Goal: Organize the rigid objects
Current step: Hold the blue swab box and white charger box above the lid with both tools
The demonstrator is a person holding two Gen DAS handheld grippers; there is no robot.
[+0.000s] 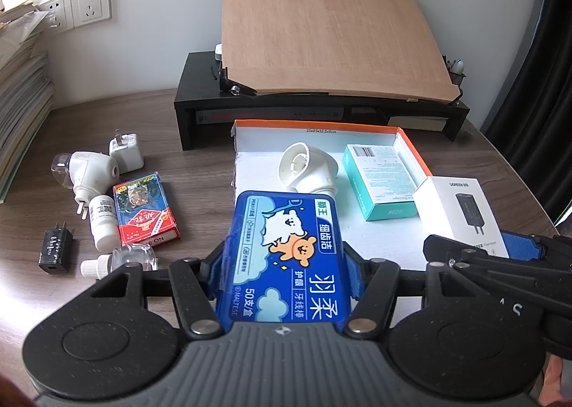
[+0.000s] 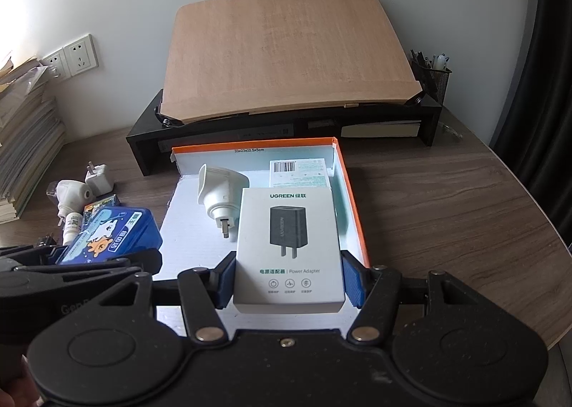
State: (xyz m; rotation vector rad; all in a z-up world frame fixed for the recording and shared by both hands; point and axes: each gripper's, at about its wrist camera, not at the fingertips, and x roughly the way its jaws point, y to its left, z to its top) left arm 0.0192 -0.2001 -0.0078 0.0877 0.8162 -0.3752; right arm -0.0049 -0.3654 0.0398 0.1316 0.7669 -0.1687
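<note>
My left gripper is shut on a blue floss-pick box, held over the near left part of the orange-rimmed white tray. My right gripper is shut on a white UGREEN power adapter box, held over the tray's near right part. In the tray lie a white plug adapter and a teal box. The plug adapter and the teal box's label also show in the right wrist view, as does the blue box.
On the desk left of the tray lie a white charger, a white plug-in device, a red card box, a white bottle, a black charger and a clear bottle. A black riser with a wooden board stands behind.
</note>
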